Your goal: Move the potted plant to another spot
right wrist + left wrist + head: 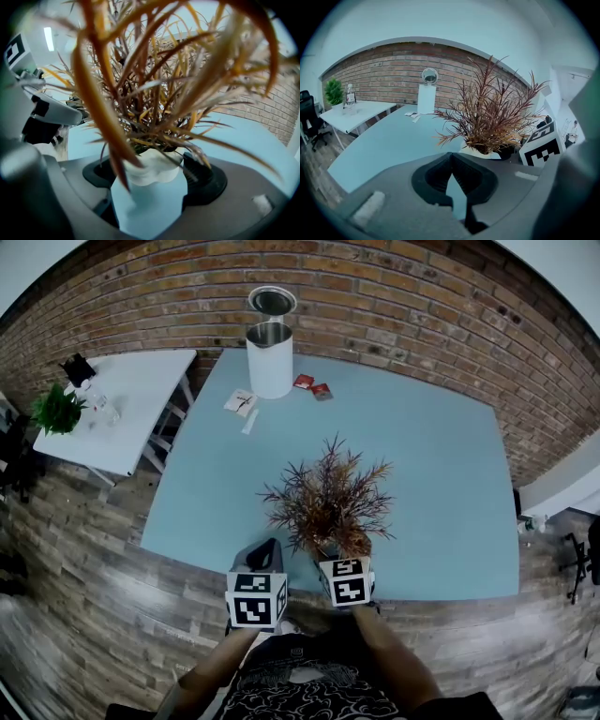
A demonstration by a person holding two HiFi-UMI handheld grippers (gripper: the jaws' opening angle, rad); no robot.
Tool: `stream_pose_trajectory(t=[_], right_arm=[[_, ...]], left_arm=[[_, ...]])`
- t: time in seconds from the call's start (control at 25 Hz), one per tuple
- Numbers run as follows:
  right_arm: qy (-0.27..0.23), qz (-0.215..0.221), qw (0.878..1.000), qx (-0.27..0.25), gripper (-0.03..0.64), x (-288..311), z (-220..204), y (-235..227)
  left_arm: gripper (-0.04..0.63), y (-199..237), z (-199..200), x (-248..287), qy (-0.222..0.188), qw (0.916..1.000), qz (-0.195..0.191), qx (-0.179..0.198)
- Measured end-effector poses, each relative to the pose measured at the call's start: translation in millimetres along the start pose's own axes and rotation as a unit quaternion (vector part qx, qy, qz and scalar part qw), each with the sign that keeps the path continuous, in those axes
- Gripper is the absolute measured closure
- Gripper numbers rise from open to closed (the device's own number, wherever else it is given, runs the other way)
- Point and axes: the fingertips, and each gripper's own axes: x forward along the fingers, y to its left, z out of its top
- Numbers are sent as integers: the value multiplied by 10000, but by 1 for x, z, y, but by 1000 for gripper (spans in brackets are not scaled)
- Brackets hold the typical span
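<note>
The potted plant (328, 502) has reddish-brown spiky leaves in a small white pot. It stands near the front edge of the light blue table (441, 474). In the right gripper view the white pot (152, 168) sits between the jaws of my right gripper (151, 176), whose pads press both of its sides; leaves fill most of that view. The head view shows my right gripper (334, 554) at the pot's base. My left gripper (265, 549) hovers just left of the plant, shut and holding nothing. In the left gripper view the plant (490, 117) is to the right of the left gripper (451, 163).
A white cylindrical bin (270, 357) with its lid up stands at the table's far edge, with papers (241, 401) and red packets (312, 386) beside it. A white side table (141, 418) at the left carries a green plant (58, 411). A brick wall runs behind.
</note>
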Motion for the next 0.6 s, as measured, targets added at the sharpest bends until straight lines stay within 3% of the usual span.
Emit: stream_pose_trajectory(t=[0.6], right_arm=[[-22,112,9999,74,193,11,11,25]], left_arm=[[603,17,-7,-12,57,10000,-9,20]])
